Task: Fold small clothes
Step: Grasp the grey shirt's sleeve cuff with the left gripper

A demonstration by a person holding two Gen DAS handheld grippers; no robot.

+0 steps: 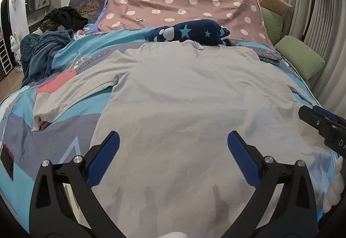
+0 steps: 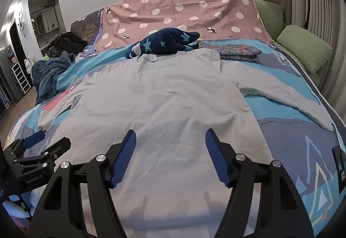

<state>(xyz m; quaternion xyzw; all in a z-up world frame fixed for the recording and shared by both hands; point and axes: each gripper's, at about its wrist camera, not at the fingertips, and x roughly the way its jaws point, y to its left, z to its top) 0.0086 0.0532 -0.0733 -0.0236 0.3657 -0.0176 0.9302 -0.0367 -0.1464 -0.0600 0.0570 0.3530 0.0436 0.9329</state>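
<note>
the left gripper [image 1: 173,140] is held wide open, empty, above the pale long-sleeved shirt [image 1: 183,90] spread flat on the bed [image 1: 64,108]. the right gripper [image 2: 170,140] is parted, nothing clamped. the bedcover beneath could be pinched along with the hem.

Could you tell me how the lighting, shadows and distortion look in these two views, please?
Left wrist: dim, even light, strong fisheye bending of the bed edge, tool shadows on the pale shirt. Right wrist: ceiling-light glare top left, similar shadows near the shirt's hem.
</note>
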